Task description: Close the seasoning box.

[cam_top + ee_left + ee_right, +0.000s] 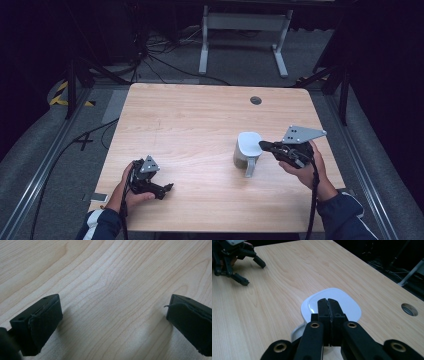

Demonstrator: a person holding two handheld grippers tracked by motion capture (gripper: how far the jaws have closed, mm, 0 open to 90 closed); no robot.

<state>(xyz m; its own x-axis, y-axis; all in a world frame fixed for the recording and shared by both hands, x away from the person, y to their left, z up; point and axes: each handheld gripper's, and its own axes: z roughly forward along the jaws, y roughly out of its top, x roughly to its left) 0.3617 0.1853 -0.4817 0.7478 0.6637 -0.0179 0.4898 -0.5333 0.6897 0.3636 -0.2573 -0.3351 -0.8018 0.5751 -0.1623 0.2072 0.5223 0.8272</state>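
A white mug (247,148) is standing upright on the table (200,115), well short of the hole (255,100). The right gripper (263,145) is hovering at the mug's rim, jaws pressed together, gripping nothing I can see. Well left of the mug, the left gripper (167,189) is resting low, jaws wide apart, empty

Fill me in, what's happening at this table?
A person holds a tool in each hand at a wooden table. The right tool is shut, its jaws pressed together just above the rim of a white mug that stands upright on the table's right half. Whether it pinches the rim can't be told. The left tool sits open, low over bare wood at the near left.
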